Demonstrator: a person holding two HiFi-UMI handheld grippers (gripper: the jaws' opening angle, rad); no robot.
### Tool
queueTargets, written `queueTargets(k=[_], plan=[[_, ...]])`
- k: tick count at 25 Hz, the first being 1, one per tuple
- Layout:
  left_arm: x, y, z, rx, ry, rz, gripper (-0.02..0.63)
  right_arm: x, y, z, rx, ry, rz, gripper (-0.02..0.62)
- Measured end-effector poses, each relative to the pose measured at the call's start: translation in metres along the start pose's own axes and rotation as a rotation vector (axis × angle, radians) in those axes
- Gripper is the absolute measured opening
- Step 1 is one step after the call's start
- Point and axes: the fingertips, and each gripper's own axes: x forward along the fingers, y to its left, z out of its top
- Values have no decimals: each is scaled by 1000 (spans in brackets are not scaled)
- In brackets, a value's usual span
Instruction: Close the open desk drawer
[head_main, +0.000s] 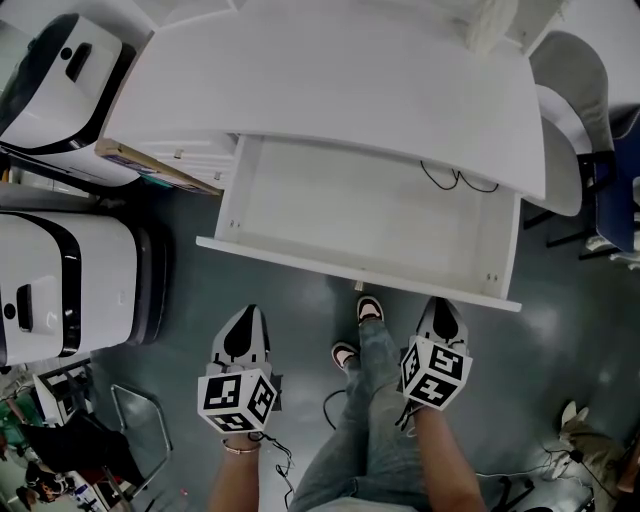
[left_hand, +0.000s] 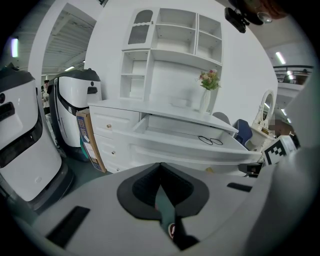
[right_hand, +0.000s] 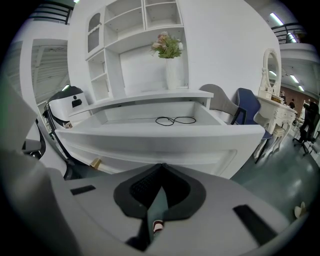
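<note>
1. The left gripper (left_hand: 160, 167) has its jaws closed, the dark pads meeting at the tip with nothing between them.
2. The right gripper (right_hand: 161, 167) is the same: jaws pressed together and empty.
3. In the head view both grippers are held low over the floor (head_main: 560, 340), pointing at the drawer (head_main: 350, 215). The left one is well back from the front panel, opposite its left part. The right one is close to the panel near its right end.
4. The drawer is pulled far out from under the worktop (head_main: 330, 80), its long front panel facing the person. A small brass knob (right_hand: 95, 163) sits on the front.
5. Inside, a thin black cable (right_hand: 175, 120) lies looped toward the back right corner; the rest of the drawer bottom is bare.
6. The worktop is white. At its back rises a white hutch (left_hand: 165, 40) of open shelves, and a vase of flowers (right_hand: 169, 47) stands on the top.
7. On the desk's left side there is a stack of small drawers, and a flat cardboard box (left_hand: 90, 140) leans against them. Two white-and-black machines (head_main: 60, 280) stand on the floor beyond it.
8. To the right of the desk is a grey chair (right_hand: 220, 102), with a blue chair (right_hand: 249, 110) just behind it.
9. The person's legs (head_main: 375, 400), in jeans and shoes, show between the two grippers.
</note>
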Motion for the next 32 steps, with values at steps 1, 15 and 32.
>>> queueTargets(k=[1, 15, 32], plan=[[0, 0, 0, 1, 0, 1, 16, 1, 0, 0, -1, -3, -2, 8], [-7, 4, 7, -21, -14, 26, 16, 5, 0, 6, 18, -18, -21, 8], [-4, 5, 17, -39, -19, 55, 15, 24, -4, 23, -11, -23, -29, 8]])
